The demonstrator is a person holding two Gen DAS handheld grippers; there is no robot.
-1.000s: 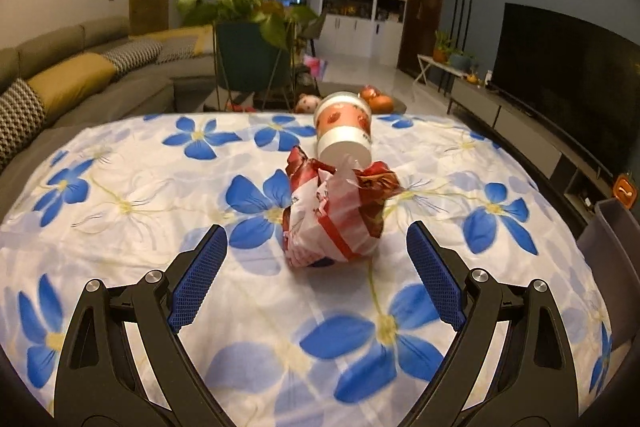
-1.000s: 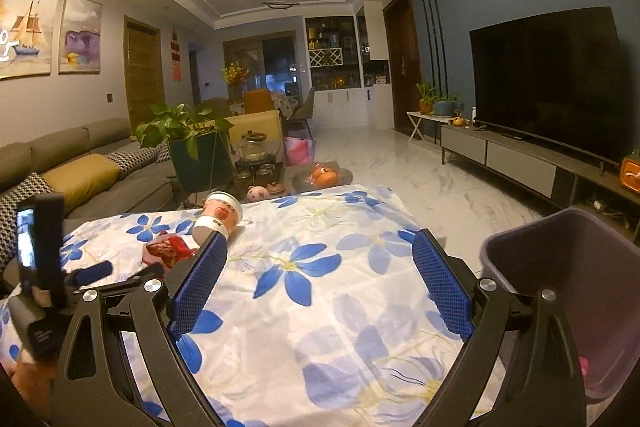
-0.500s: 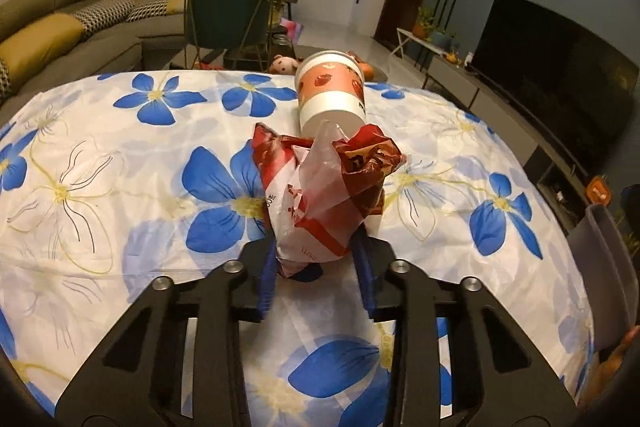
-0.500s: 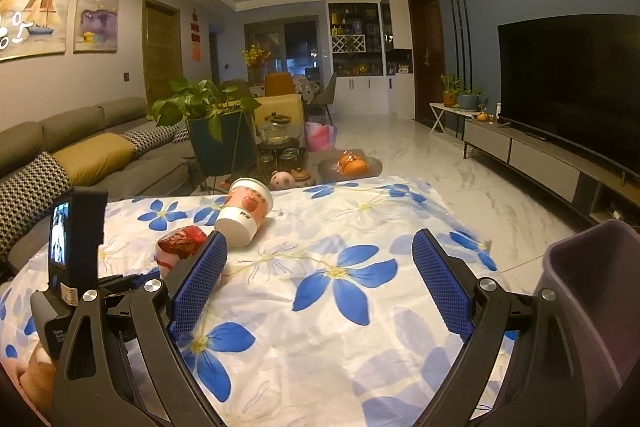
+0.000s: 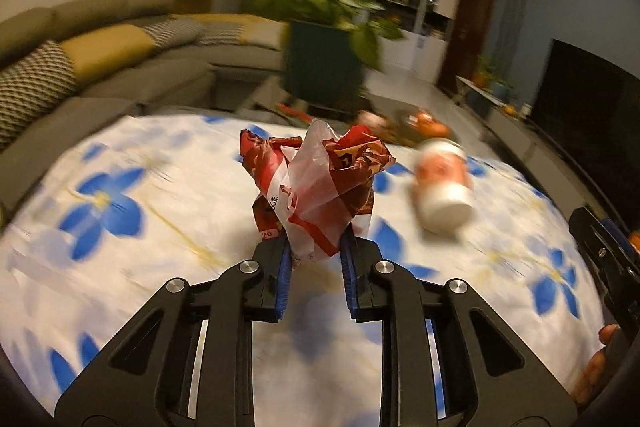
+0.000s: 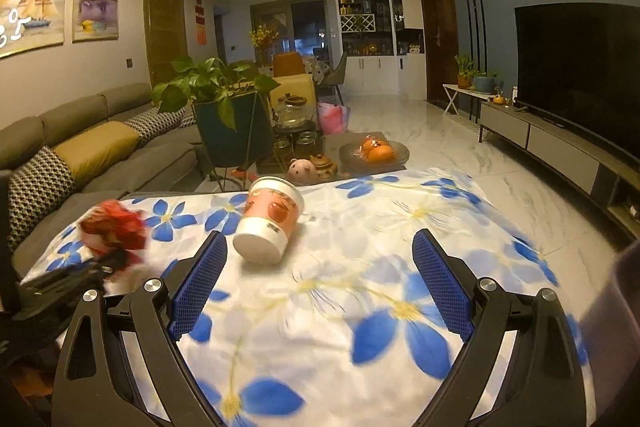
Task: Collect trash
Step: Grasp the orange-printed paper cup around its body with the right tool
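While pinching: my left gripper (image 5: 314,263), jaws just closed, clamps the crumpled red-and-white wrapper (image 5: 316,187) at centre frame, lifted off the floral tablecloth (image 5: 120,247).
Right gripper (image 6: 316,287): spread, nothing between, low centre.
Paper cup (image 6: 270,223): on its side, centre left, beyond my fingers.
Risk: thin plastic, gripped only at its lower edge, could slip free.
Unclear: bin (image 6: 616,327) cut off at right edge; left view blurred.

Only the digits "20" can be read, printed low on the crumpled red-and-white wrapper (image 5: 316,191); the other print there is too small to be made out.
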